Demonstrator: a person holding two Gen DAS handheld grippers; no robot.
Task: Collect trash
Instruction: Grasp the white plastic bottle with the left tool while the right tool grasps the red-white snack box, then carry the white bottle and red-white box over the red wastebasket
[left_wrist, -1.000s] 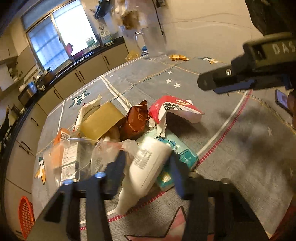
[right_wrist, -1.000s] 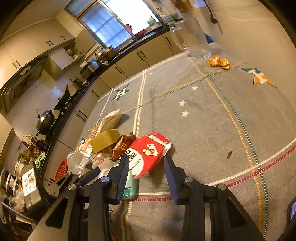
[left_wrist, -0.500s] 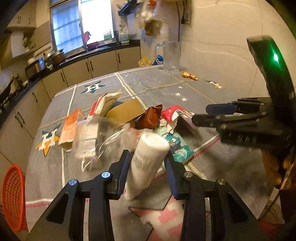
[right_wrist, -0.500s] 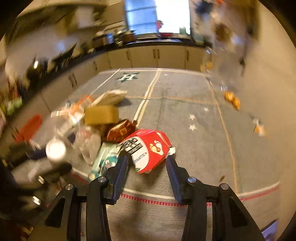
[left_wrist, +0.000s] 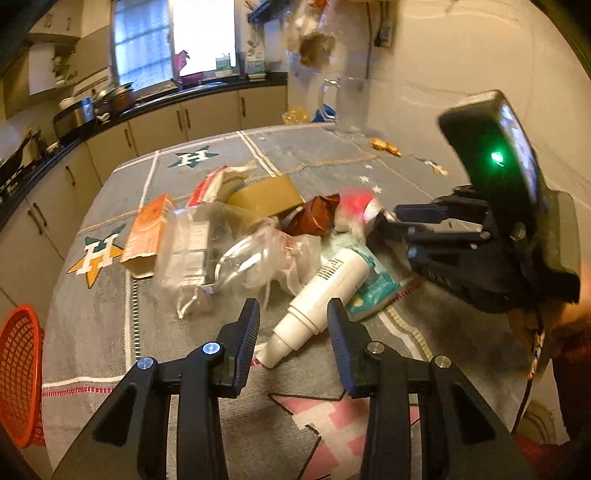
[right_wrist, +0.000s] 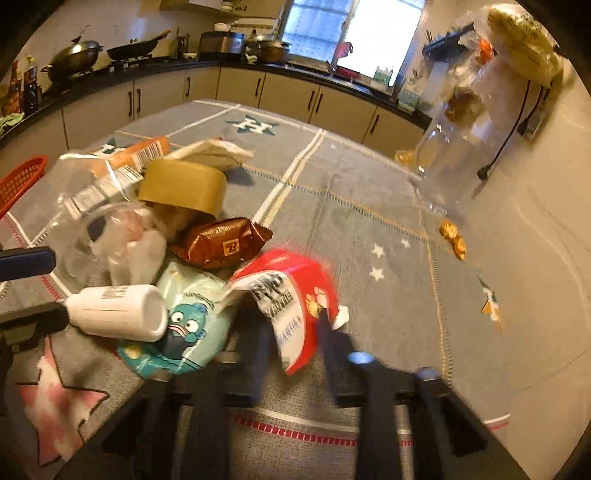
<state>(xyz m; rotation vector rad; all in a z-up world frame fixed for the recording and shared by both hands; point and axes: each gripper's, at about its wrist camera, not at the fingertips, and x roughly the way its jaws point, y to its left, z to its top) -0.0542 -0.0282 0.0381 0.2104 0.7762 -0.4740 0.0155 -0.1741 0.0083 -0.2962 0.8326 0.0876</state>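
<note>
Left gripper (left_wrist: 291, 321) jaws now wide open, white plastic bottle (left_wrist: 320, 291) released and lying on the table (left_wrist: 92, 332) between them; right gripper (right_wrist: 291, 332) jaws have closed in on the crinkly red wrapper (right_wrist: 295, 291), grip unconfirmed through blur, beside the glossy teal pouch (right_wrist: 181, 332).

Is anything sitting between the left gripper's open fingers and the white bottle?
Nothing visible. The white bottle lies on its side with its neck already between the left gripper fingers; the teal packet is beneath it, not in front.
</note>
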